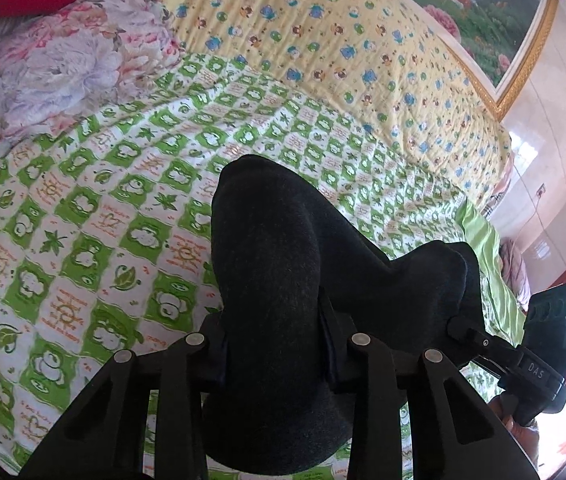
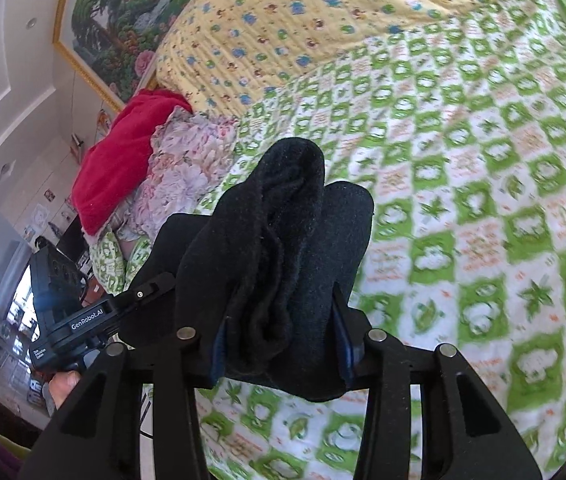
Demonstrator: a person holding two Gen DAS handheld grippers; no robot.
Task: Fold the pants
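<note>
The pants point(image 1: 271, 264) are black, thick and fleecy. My left gripper point(image 1: 275, 332) is shut on a bunch of the cloth, which bulges forward over its fingers and hangs above the bed. My right gripper point(image 2: 279, 332) is shut on another bunched part of the pants point(image 2: 283, 240), with folded layers standing up between its fingers. The right gripper also shows in the left wrist view point(image 1: 479, 332) at the right, clamped on the same cloth. The left gripper shows at the left of the right wrist view point(image 2: 139, 292). The fingertips are hidden by cloth.
A green-and-white checked quilt point(image 1: 103, 208) covers the bed, with a yellow patterned quilt point(image 1: 323, 40) behind it. A crumpled floral cloth point(image 1: 67, 64) and a red cloth point(image 2: 119, 168) lie at one end. A framed landscape picture point(image 2: 115, 28) hangs on the wall.
</note>
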